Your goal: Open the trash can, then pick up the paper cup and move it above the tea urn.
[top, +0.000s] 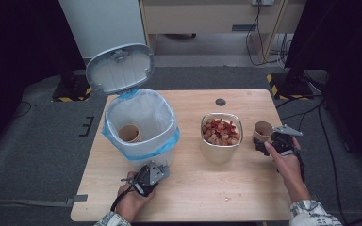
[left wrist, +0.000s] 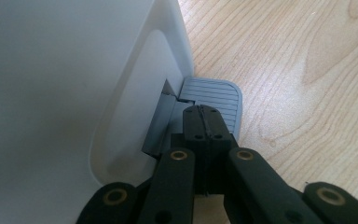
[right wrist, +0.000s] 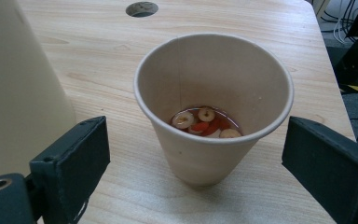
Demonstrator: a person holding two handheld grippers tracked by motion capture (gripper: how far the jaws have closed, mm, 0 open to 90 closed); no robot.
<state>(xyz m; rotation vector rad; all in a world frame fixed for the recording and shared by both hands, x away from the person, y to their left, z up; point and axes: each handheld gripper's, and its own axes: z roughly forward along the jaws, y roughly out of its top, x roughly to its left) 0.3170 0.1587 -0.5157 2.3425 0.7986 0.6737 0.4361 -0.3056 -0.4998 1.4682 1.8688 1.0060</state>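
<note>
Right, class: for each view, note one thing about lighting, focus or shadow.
High view: table evenly lit, surroundings dark. Left gripper view: bin wall soft and shaded, pedal sharper. Right gripper view: paper cup crisp, soft shadow beneath.

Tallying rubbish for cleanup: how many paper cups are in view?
2: one paper cup in the bin, one paper cup on the table between the right gripper's open jaws. Others may be hidden.

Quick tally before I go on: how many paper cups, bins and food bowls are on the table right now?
Paper cups: 2, one inside the bin, one between the open right gripper's jaws
Pedal bins: 1, lid up, shut left gripper on its pedal
Metal bowls of food: 1
Total: 4
</note>
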